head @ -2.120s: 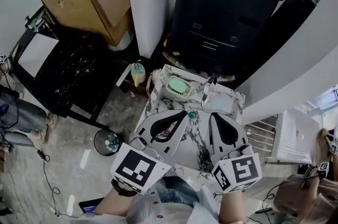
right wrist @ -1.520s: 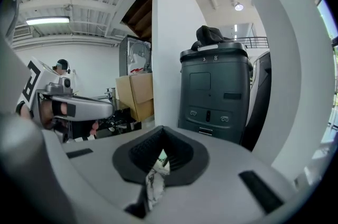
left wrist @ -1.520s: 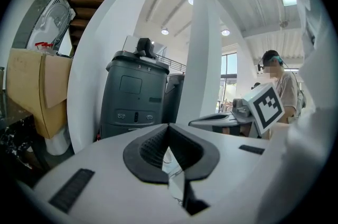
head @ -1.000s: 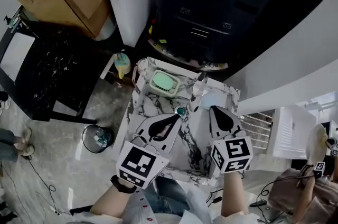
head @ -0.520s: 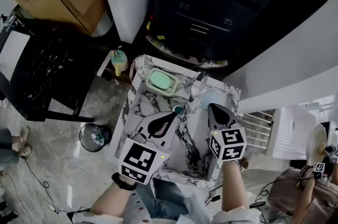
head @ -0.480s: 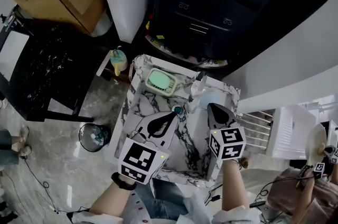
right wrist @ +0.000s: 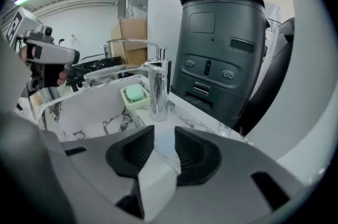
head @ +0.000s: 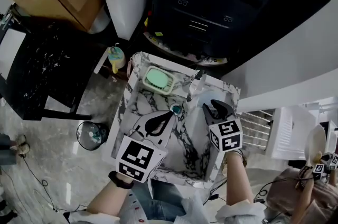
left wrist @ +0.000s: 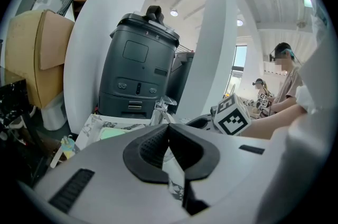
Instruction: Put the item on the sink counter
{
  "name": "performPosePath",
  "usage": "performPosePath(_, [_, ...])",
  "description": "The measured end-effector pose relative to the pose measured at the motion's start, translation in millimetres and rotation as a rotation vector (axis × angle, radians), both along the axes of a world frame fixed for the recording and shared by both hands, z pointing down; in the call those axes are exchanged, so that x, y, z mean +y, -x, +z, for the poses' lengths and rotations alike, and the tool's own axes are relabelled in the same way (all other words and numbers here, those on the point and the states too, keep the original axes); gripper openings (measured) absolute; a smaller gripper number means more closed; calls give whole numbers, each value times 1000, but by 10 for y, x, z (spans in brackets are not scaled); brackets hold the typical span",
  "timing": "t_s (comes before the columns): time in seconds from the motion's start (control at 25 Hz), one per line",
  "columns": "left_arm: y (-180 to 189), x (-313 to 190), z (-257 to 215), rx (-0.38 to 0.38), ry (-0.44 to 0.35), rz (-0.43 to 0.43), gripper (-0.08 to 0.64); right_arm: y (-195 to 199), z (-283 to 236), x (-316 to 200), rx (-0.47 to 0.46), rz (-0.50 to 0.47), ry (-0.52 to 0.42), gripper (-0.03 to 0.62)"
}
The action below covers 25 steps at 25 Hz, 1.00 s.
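As the right gripper view looks down its own jaws, the right gripper (right wrist: pixel 164 128) is opening, and the pads are clear of everything. Between them, down on the counter (right wrist: pixel 203 125), lies the item (right wrist: pixel 163 145), a pale blue patch just right of the faucet (right wrist: pixel 157 91). It's too blurred to name. It looks flat, thin and light to me, probably soft, so nothing that needs a hard squeeze. Being so low, it gives no side to pinch. Any fresh hold would have to catch an edge, tips right down on the marble. Left of the faucet sits the soap dish (right wrist: pixel 133 95).

Over to the left gripper view: the left gripper (left wrist: pixel 169 130) is clenched tip to tip with nothing in it, and the faucet shows beyond.

Now the head view. The left gripper hangs over the sink (head: pixel 128 92), in front of the faucet and left of it. The right gripper has its jaws parted just right of the faucet, above the counter corner. I can't pick the item out cleanly from up here. The placing looks as good as done.
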State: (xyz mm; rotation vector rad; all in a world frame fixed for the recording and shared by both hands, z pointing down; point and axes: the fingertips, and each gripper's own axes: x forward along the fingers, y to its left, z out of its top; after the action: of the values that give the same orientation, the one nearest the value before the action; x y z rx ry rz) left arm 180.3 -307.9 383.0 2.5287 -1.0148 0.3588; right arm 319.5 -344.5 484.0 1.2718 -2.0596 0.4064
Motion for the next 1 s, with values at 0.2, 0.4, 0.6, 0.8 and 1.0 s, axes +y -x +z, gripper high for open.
performPosePath(0.2, [7,-26,39,-8,6,-8,15,10,160,-30,102,-113,18,223])
performPosePath(0.4, [14,-35,69,-8,16,-18,14,23,313,-91,202,-212,39,301])
performPosePath(0.6, [11,-33,92,-7,22,-25,14,-22,491,-143,339,-291,71,353])
performPosePath(0.8, [9,-40,94,0,32,-33,15,-120,642,-259,448,-327,57,362])
performPosePath(1.0, [30,-62,70,4,25,-49,14,-145,720,-337,549,-354,38,362])
